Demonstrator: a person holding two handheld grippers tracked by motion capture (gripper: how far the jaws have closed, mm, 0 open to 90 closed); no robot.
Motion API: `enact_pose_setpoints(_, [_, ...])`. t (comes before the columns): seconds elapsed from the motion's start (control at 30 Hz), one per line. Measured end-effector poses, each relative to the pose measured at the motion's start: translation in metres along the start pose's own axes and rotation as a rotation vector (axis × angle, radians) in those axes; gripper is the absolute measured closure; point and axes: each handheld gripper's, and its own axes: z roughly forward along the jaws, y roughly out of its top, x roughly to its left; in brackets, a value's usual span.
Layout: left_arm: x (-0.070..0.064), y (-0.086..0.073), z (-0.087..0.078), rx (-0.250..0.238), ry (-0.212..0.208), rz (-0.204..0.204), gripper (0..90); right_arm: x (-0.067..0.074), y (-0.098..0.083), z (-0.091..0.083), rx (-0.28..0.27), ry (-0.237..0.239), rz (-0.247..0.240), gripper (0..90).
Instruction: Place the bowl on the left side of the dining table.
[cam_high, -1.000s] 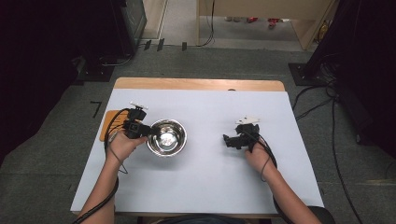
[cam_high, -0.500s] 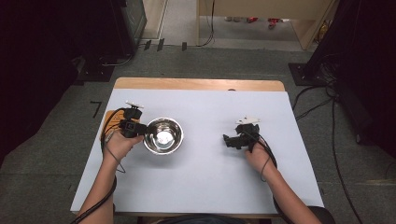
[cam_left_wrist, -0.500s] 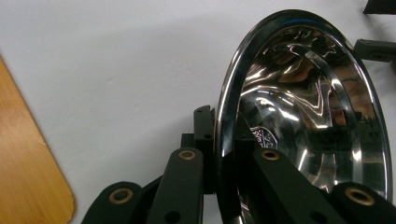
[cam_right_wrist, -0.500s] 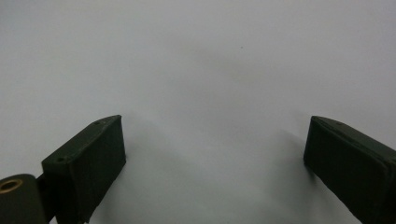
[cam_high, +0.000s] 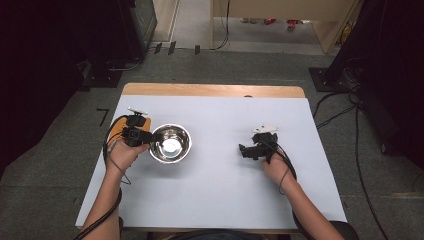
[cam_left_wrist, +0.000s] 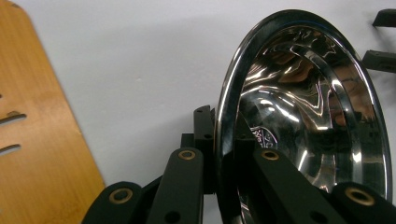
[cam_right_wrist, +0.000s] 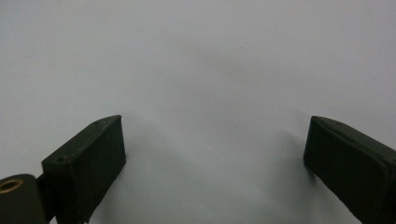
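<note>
The steel bowl (cam_high: 170, 143) sat on the left half of the pale sheet (cam_high: 220, 200) that covered the table, a little nearer you than the far edge. Its shiny inside faced up in the high view. In the left gripper view the bowl (cam_left_wrist: 308, 116) stood on edge across the frame, its rim running between the two black jaws.

Your left gripper (cam_high: 142, 137) was at the bowl's left rim, its jaws pinching that rim, one inside the bowl and one outside. Your left hand (cam_high: 124, 154) held it from the near-left side, with the cable looping back along your forearm.

Just left of that gripper, a wooden board (cam_left_wrist: 42, 130) with slots lay partly under your hand, at the left edge of the sheet.

Your right gripper (cam_high: 243, 150) rested well apart from the bowl, on the right half of the sheet, pointing left toward it. Its jaws were spread wide with nothing between them but bare sheet (cam_right_wrist: 210, 93). Your right hand (cam_high: 272, 162) gripped it from the near-right side.
</note>
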Motion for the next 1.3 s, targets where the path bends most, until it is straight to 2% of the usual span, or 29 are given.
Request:
enact_pose_setpoints(0.53, [0.014, -0.001, -0.008, -0.026, 0.003, -0.048, 87.0, 0.000, 0.000, 0.000, 0.000, 0.000, 0.000, 5.2])
enact_pose_setpoints(0.57, [0.015, -0.002, -0.009, -0.025, 0.016, -0.047, 87.0, 0.000, 0.000, 0.000, 0.000, 0.000, 0.000, 5.2])
enact_pose_setpoints(1.3, [0.035, -0.004, -0.019, -0.066, 0.017, -0.111, 87.0, 0.000, 0.000, 0.000, 0.001, 0.000, 0.001, 5.2])
